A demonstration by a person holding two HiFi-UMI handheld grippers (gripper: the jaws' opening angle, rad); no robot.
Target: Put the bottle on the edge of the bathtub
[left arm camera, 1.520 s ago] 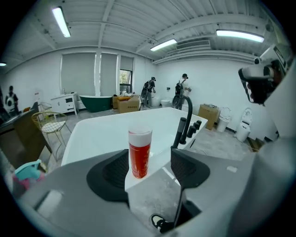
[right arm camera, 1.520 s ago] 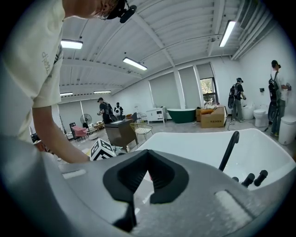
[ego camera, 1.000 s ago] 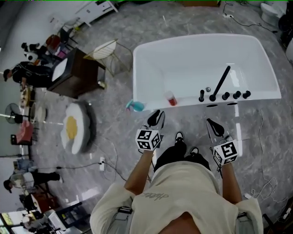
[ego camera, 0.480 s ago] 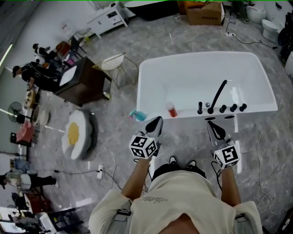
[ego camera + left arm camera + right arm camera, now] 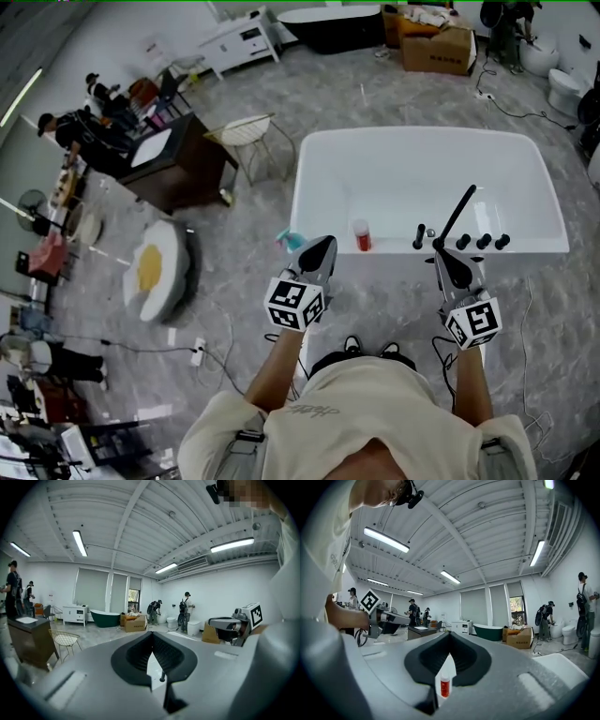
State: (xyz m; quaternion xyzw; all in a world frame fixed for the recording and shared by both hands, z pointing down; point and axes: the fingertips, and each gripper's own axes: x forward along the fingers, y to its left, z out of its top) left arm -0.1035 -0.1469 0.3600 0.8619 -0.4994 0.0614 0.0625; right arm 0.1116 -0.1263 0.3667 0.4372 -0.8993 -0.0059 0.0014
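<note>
Two checks before backing away. Confirm bottle (image 5: 361,234) upright on near edge of bathtub (image 5: 412,178), just left of black tap (image 5: 457,214). Note left gripper (image 5: 319,246) and right gripper (image 5: 448,262) apart from it, jaws pressed together on nothing. Judge bottle placed; withdraw straight back, avoiding any nudge. Expect no legible print on red label: too small.
</note>
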